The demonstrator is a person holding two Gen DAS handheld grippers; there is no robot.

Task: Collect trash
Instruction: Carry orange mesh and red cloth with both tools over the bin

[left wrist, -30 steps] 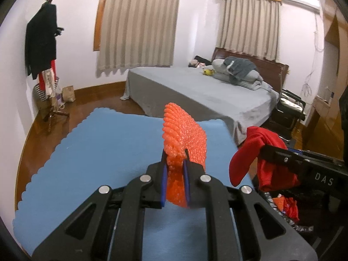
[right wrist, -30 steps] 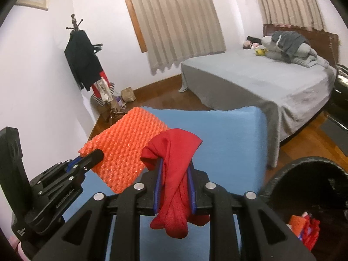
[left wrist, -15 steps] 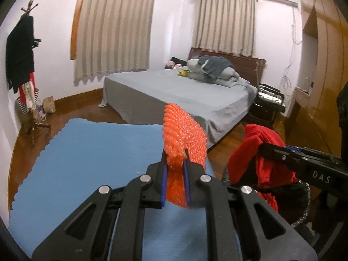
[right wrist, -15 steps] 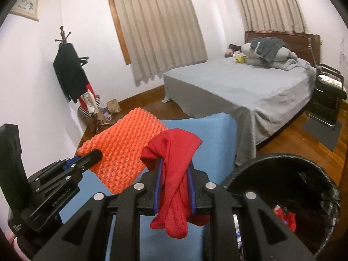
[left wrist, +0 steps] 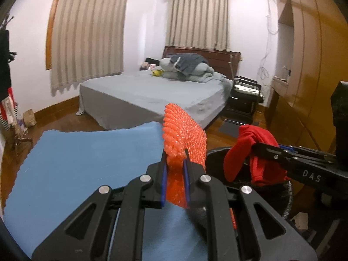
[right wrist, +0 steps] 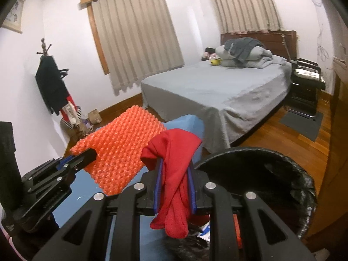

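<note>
Both swung rightward to bin (right wrist: 261,158); left hand-held gripper (left wrist: 175,169) clamps orange bubble wrap (left wrist: 184,134), right hand-held gripper (right wrist: 175,171) clamps red cloth (right wrist: 174,152), both angled down.

At lower right of the right wrist view, the mouth of the black bin (right wrist: 282,174) is left open. The way to the left is blocked by the blue mat (left wrist: 87,152), and beyond by the bed (right wrist: 217,91).
</note>
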